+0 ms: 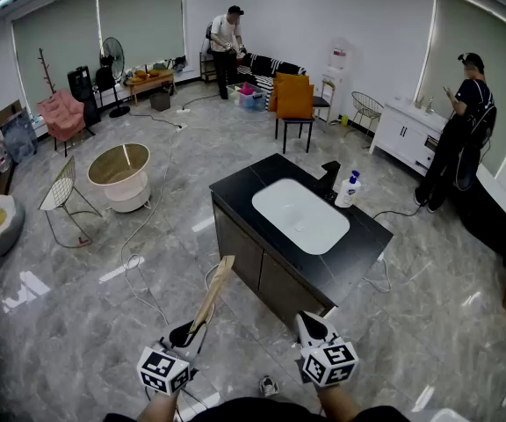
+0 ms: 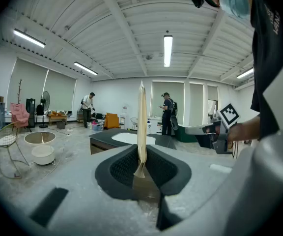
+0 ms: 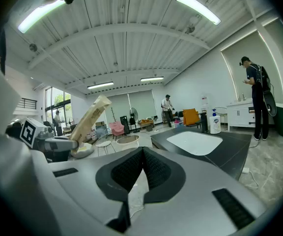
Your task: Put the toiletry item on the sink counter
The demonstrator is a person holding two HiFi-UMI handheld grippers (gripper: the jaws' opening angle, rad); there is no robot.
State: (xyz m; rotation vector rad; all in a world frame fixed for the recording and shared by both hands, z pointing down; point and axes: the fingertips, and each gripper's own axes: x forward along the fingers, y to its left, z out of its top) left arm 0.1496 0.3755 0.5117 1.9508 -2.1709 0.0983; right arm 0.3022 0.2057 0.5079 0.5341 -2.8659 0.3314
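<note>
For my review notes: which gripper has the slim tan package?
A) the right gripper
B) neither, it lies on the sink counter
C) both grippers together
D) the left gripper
D: in the left gripper view, the left gripper is closed on the tan package, which stands up from between its jaws. The right gripper has its jaws together with nothing between them.

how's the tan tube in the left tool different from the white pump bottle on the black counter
The flat tan tube is clamped in the left tool, short of the counter; the white pump bottle stands upright on the black sink counter beside the black faucet. The tube is long and thin; the bottle is stouter, with a pump head. Both look like toiletries.
</note>
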